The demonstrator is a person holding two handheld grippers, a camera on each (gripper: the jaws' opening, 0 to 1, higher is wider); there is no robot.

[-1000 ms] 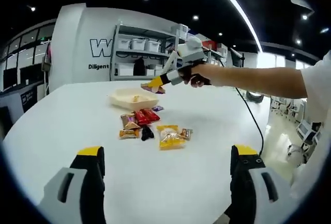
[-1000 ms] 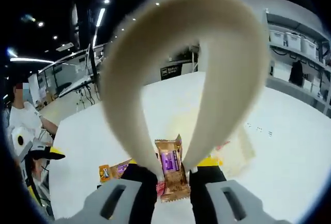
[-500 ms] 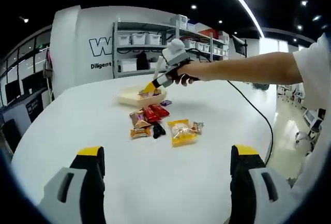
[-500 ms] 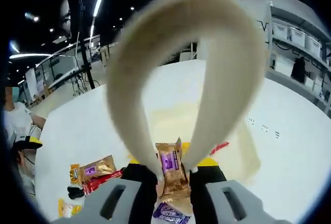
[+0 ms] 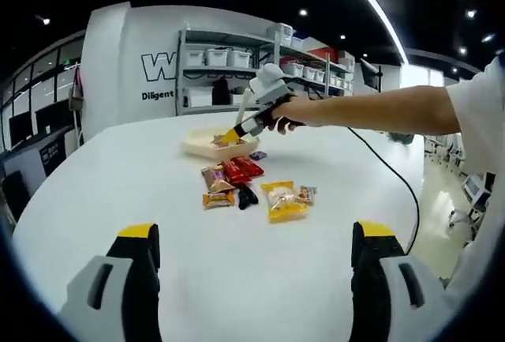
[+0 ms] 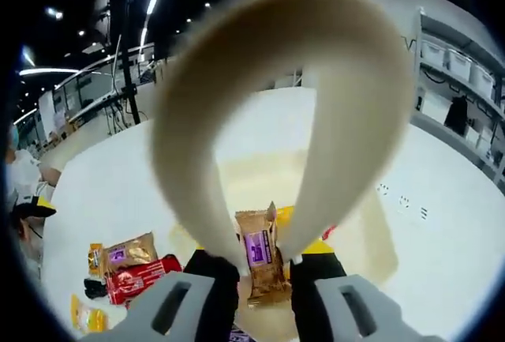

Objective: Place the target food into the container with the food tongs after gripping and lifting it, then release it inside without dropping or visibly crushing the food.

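Held in a person's hand, my right gripper (image 5: 237,129) reaches over the shallow beige container (image 5: 207,148) at the far side of the white table. In the right gripper view, my right gripper (image 6: 264,268) is shut on the beige food tongs (image 6: 347,121). The tong tips pinch a brown snack packet with a purple label (image 6: 261,256). The packet hangs just above the container's pale floor (image 6: 256,180). My left gripper (image 5: 256,279) stays near the table's front, jaws wide open with nothing between them.
Loose snacks lie between the container and me: a brown packet (image 5: 213,177), a red one (image 5: 241,170), a yellow bag (image 5: 282,201) and a small black piece (image 5: 247,196). In the right gripper view a brown packet (image 6: 126,253) and a red one (image 6: 142,275) lie to the left. Shelves stand behind the table.
My right gripper has carried the brown packet from beside the container to low over its inside. The left gripper's jaws have stayed open.
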